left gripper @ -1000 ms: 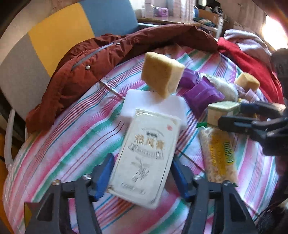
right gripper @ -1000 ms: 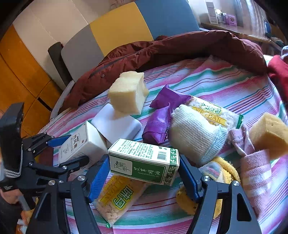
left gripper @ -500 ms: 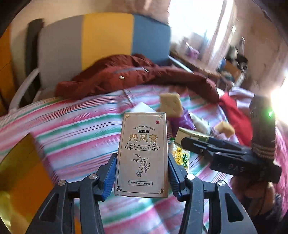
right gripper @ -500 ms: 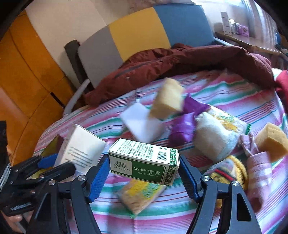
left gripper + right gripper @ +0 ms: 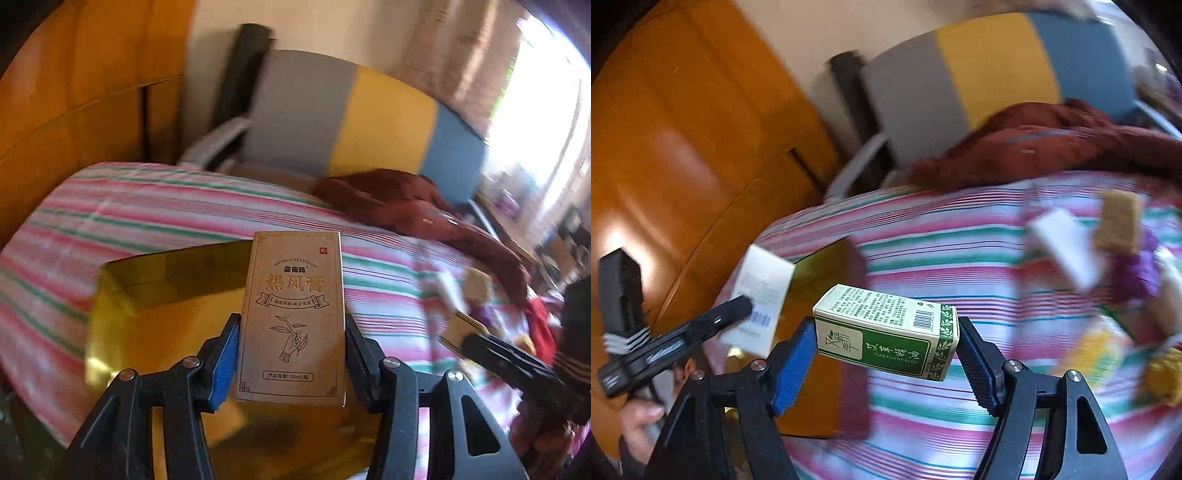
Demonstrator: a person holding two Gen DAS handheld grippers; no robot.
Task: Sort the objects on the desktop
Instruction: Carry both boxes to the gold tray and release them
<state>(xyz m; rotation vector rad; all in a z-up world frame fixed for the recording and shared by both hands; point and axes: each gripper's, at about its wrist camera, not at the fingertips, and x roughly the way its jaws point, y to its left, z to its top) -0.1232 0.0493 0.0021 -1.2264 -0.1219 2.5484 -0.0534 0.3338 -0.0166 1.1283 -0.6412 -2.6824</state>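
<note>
Left tongs (image 5: 290, 354) clenched on a tan carton (image 5: 293, 314), held upright between the 2 fingers, printed face toward the camera. Directly behind and below the carton, a shiny gold box (image 5: 166, 317), open side up; lower part cut off behind the tongs, inside hard to read through glare and a dark shadow. Beyond the gold box, a striped cloth (image 5: 147, 214) in pink, green and white; whatever lies under it hidden. Far right of the left tongs, a blurred cluster of small things, too smeared to name. Farther back, a dark red jacket (image 5: 413, 206) on the cloth and a chair back (image 5: 351, 118) in grey, yellow and blue.

Right tongs (image 5: 886, 350) clenched on a green and white carton (image 5: 886, 330), lying sideways between the fingers, barcode on top. To the left of the right tongs, the left tongs (image 5: 738, 306) with the tan carton (image 5: 761, 295) seen from its pale back, over the gold box (image 5: 820, 266); most of that box hidden behind the green and white carton and the fingers. Ahead and right, motion-blurred: a white block (image 5: 1067, 251), a yellow sponge (image 5: 1117, 221), something purple (image 5: 1137, 269), a yellow packet (image 5: 1089, 350). Orange wooden panels (image 5: 683, 147) far left.
</note>
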